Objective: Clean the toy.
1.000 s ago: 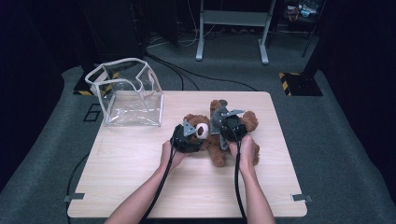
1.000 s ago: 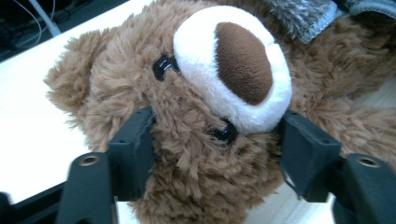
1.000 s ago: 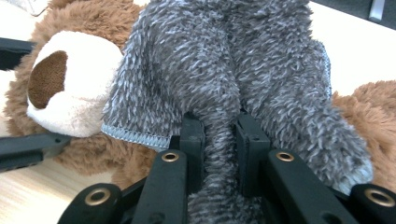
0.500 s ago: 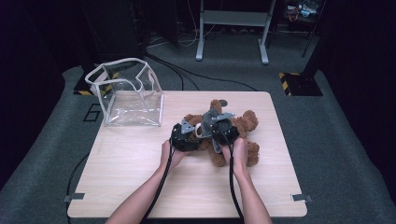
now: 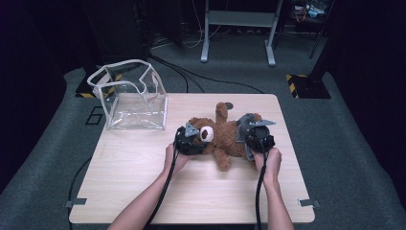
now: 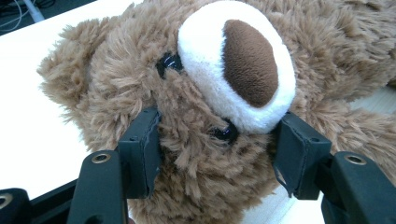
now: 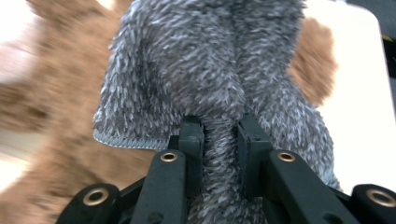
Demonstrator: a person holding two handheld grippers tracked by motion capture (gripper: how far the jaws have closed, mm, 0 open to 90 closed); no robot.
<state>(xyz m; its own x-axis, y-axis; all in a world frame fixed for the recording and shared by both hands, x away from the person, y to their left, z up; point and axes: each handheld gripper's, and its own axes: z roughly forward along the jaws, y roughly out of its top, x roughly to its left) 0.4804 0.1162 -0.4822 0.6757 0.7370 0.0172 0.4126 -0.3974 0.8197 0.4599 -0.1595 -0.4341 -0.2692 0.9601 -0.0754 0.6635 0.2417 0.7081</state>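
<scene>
**Bear stretched between two grips, head toward the bag**

The teddy bear lies on its back near the middle of the counter, a little toward the far edge, its long axis running across the counter: head toward the left edge, legs toward the right. The left gripper has its fingers clamped on either side of the bear's head, one pad in the cheek fur and one under the white muzzle. The right gripper has its fingers pinched nearly together on a bunched fold of the grey cloth (some fuzzy garment or wrap) at the bear's lower body, near the right edge of the counter.

The clear bag stands open at the far left corner, well apart from the bear. It lies off the head end, so the left hand is the nearer one to it. A move into the bag would probably go head first, the right hand trailing with the cloth end.
</scene>
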